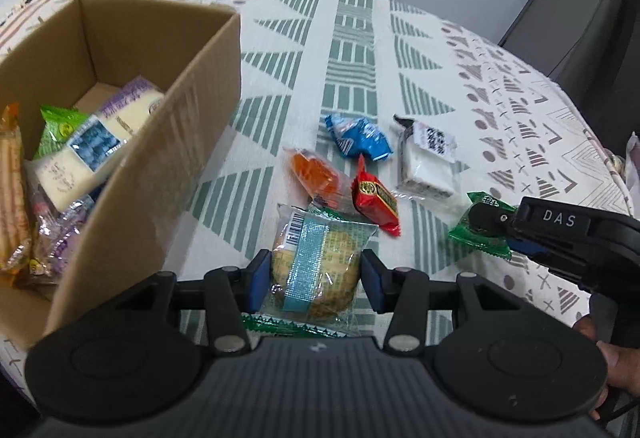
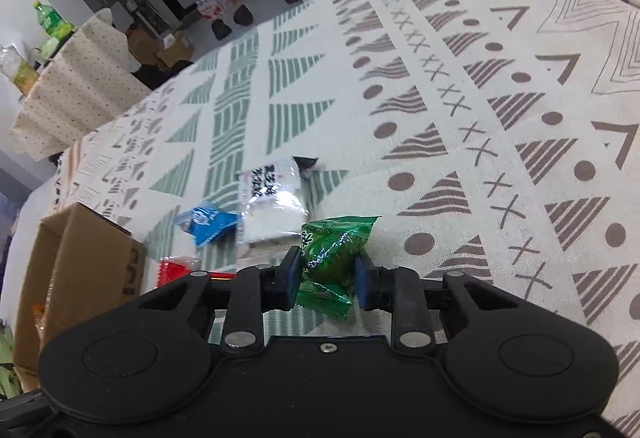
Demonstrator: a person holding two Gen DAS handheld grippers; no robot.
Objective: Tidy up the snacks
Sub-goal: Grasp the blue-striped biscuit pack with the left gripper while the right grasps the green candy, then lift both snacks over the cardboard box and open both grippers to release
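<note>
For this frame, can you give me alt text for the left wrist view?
The left gripper closes on a clear-wrapped round cake on a patterned tablecloth. A cardboard box holding snacks stands to the left; the right gripper grips a green candy at right, with blue, orange, red and white packets lying loose between.

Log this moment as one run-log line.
left gripper: shut on round cake packet | right gripper: shut on green candy | box: part filled | table: four snacks loose
</note>
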